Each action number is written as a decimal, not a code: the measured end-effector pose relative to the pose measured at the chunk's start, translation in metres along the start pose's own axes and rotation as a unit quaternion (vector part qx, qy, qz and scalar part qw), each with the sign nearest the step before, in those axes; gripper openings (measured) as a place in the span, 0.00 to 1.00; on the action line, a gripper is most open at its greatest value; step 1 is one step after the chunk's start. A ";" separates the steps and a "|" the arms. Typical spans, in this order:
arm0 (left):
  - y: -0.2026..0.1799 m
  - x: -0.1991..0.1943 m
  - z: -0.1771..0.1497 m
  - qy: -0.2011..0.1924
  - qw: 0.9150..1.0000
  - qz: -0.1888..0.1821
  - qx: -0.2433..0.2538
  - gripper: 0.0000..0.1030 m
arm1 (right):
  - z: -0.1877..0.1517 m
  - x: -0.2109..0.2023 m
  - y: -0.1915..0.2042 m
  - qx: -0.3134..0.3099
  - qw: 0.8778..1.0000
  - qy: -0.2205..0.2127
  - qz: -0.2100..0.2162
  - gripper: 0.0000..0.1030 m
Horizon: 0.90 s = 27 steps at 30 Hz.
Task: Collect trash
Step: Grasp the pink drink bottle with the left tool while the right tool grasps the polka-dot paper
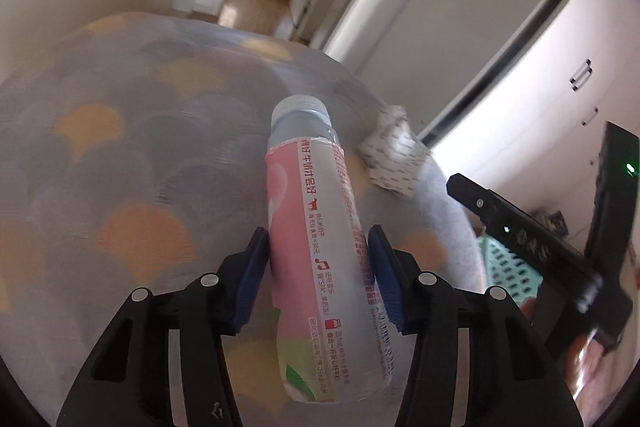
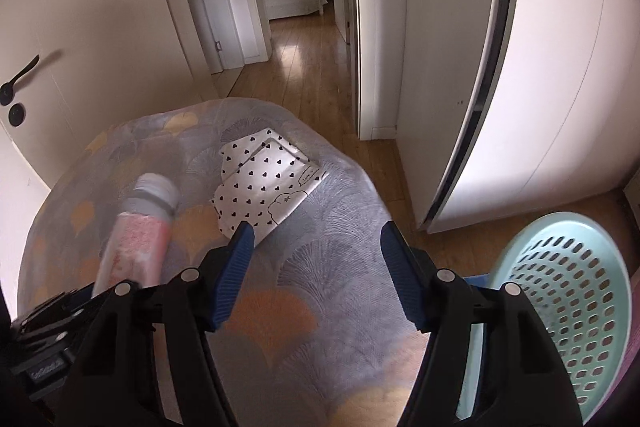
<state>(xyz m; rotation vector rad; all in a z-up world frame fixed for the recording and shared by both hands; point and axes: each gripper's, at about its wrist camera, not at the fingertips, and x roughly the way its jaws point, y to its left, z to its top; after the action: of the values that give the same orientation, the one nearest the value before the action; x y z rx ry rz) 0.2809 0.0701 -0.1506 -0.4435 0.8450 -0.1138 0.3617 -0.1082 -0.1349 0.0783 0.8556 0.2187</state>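
My left gripper [image 1: 318, 243] is shut on a plastic bottle [image 1: 320, 247] with a pink label and a pale blue cap, held above the patterned table cover [image 1: 120, 167]. The bottle also shows blurred in the right wrist view [image 2: 140, 231]. A white wrapper with black hearts [image 2: 264, 183] lies flat on the cover ahead of my right gripper [image 2: 314, 239], which is open and empty above the table. The wrapper also shows in the left wrist view [image 1: 394, 155], right of the bottle.
A mint perforated basket [image 2: 568, 307] stands on the floor at the right of the table; it also shows in the left wrist view [image 1: 508, 267]. White wardrobe doors [image 2: 540, 67] stand at the right. A hallway with wood floor [image 2: 304, 67] runs ahead.
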 end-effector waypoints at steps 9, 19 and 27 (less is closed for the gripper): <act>0.006 -0.007 -0.005 -0.038 0.999 -0.009 0.013 0.48 | 0.016 0.037 0.003 0.020 0.999 0.022 0.017 0.57; 0.004 -0.001 -0.012 -0.018 1.000 -0.012 0.023 0.46 | 0.018 0.044 0.039 -0.058 0.998 0.008 -0.020 0.14; 0.003 -0.001 -0.017 -0.019 1.000 -0.015 0.021 0.46 | 0.001 0.018 0.020 -0.006 1.000 0.011 0.028 0.03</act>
<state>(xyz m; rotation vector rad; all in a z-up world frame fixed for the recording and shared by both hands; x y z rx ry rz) 0.2676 0.0674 -0.1613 -0.4183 0.7981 -0.1490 0.3705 -0.0842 -0.1446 0.0884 0.8738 0.2784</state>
